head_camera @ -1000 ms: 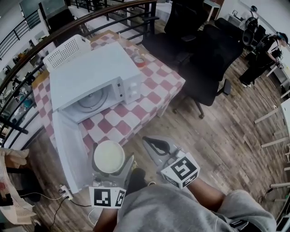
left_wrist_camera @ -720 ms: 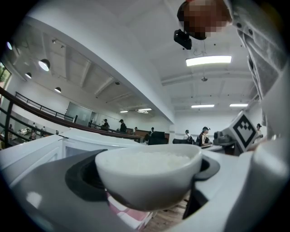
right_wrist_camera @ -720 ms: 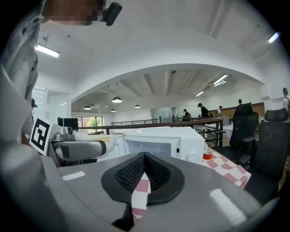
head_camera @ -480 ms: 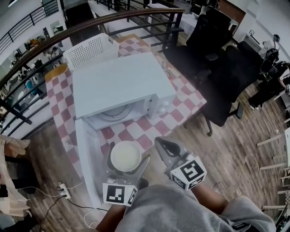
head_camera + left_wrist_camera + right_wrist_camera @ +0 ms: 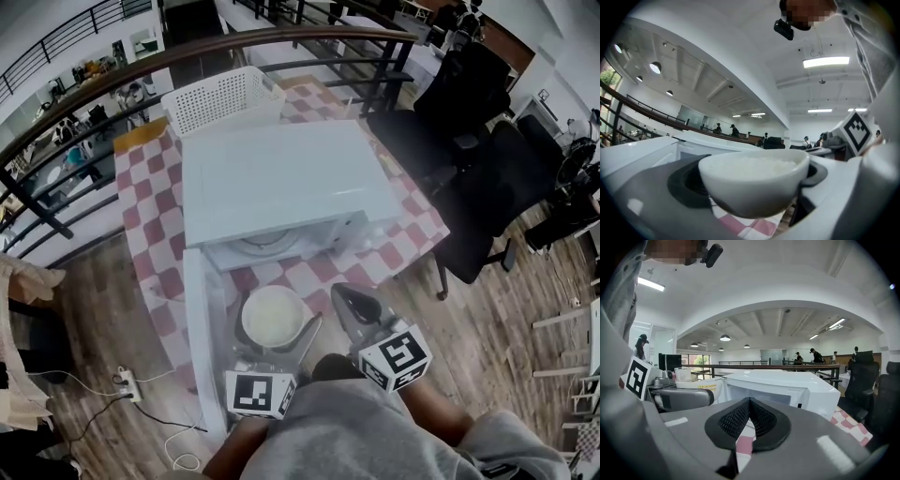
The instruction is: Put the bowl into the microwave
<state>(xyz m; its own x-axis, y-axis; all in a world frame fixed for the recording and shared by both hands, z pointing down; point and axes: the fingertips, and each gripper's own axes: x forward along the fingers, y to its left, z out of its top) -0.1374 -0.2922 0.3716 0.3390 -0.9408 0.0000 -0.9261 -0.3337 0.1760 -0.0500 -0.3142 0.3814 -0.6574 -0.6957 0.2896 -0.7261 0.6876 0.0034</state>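
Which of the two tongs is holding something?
The left tongs, clamped on the white bowl; the right tongs are shut and empty.

Left tongs clasp bowl; right tongs closed

bowl in left gripper, microwave open

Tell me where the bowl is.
Head view, lower centre: the bowl sits clamped in the left tool, just before the open microwave, right of its swung-out door.
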